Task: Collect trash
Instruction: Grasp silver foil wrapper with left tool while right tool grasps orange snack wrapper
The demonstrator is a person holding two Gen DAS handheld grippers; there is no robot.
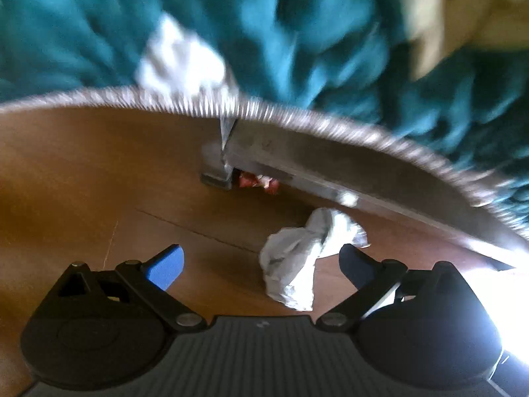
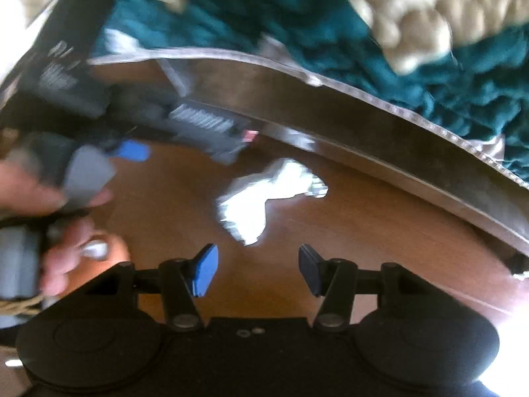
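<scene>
A crumpled white tissue (image 1: pixel 304 258) lies on the wooden floor beside the bed frame; it also shows in the right wrist view (image 2: pixel 267 198). My left gripper (image 1: pixel 261 264) is open, with the tissue between its blue fingers, nearer the right finger. My right gripper (image 2: pixel 258 269) is open and empty, just short of the tissue. A second white tissue (image 1: pixel 182 59) lies on the teal blanket at the bed's edge. A red wrapper (image 1: pixel 258 182) lies under the bed frame by its leg. The left gripper's blue fingertip (image 2: pixel 132 150) and the hand holding it show at left in the right wrist view.
The bed frame rail (image 1: pixel 347 172) runs diagonally across both views, with a metal leg (image 1: pixel 218 168). A teal blanket (image 1: pixel 297 33) and a beige cloth (image 2: pixel 429 10) cover the bed. Bright sunlight glares on the floor at lower right (image 1: pixel 506 314).
</scene>
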